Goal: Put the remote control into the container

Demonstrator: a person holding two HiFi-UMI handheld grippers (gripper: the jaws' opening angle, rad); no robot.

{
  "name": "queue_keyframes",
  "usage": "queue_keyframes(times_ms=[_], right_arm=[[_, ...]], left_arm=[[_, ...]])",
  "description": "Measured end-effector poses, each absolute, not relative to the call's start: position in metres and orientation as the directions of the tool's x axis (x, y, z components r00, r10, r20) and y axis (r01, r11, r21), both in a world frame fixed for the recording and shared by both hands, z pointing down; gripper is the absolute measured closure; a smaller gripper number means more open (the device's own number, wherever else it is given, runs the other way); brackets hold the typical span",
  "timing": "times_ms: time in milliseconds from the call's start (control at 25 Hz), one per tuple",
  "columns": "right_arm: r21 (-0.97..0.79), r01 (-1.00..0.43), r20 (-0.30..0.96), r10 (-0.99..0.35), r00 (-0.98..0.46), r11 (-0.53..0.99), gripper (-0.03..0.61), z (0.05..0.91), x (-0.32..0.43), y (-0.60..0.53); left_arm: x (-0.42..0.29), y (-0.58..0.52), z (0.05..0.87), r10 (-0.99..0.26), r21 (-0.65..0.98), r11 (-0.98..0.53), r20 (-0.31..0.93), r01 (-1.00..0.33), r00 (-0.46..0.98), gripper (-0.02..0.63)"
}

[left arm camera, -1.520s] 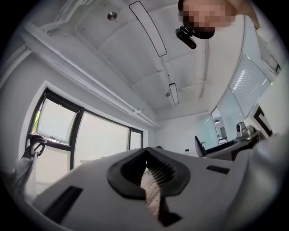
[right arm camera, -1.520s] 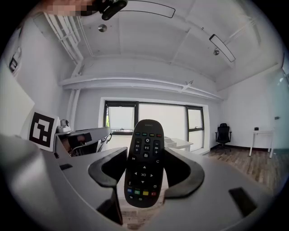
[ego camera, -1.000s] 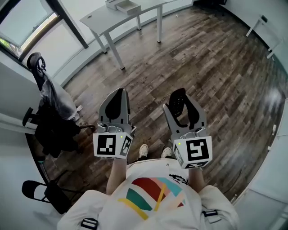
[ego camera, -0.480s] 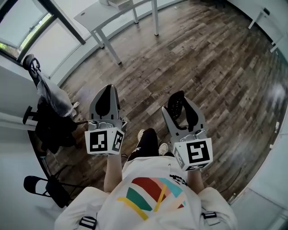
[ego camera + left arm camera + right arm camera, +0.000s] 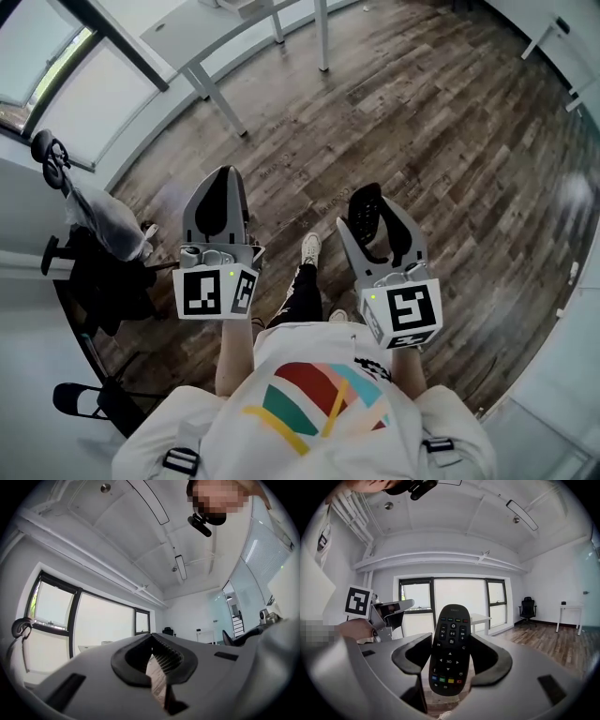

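Right hand-held gripper, grey moulded plastic, clamped on one remote control. Slim, black, matte, rounded at both ends. Standing upright at lower centre of the right gripper view, button face toward the camera, top rising above the jaw tips. Four coloured keys in a row near its bottom. Curved dark pads pressing its two long edges.

Left hand-held gripper, same grey plastic, jaws brought together. Ribbed dark pads meeting at the tips, nothing between them. Only a sliver of planks visible through the narrow gap lower down.

One marker cube of black-and-white squares at the rear of the left, one at the rear of the right.

Both held in the air, side by side, above a wood-plank floor of brown and grey streaky grain. Broad stretch of planks toward the upper right of the head view.

One white table on thin metal legs at the upper left edge, well apart from both. One pale shoe on the planks, seen between the two.
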State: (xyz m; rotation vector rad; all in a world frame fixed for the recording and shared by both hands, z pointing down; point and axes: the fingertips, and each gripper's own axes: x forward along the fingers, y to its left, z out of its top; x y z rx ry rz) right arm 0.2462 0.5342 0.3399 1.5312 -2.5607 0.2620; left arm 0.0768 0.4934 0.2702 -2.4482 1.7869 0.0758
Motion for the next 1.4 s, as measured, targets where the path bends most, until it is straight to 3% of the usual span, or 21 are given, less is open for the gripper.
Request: queue_keyframes(times_ms=[520, 960, 1400], right_arm=[[-0.043, -0.856, 0.282, -0.816, -0.505, 0.515, 0.322, 0.331, 0.158, 0.370], [-0.089, -0.840, 0.268, -0.800, -0.537, 0.535, 0.322, 0.327, 0.142, 0.311], [-0.166, -0.728, 0.203, -0.699, -0.685, 0.665, 0.322, 0.325, 0.123, 0.193]], left_arm=[[0.008, 0.322, 0.270, -0.937, 0.045, -0.325, -0.151, -0.945, 0.315, 0.606], [-0.040, 0.278, 0.273, -0.975, -0.020, -0.188, -0.115, -0.982, 0.189, 0.606], [-0.072, 0.210, 0.255, -0.994, -0.107, 0.013, -0.112, -0.994, -0.001, 0.606]])
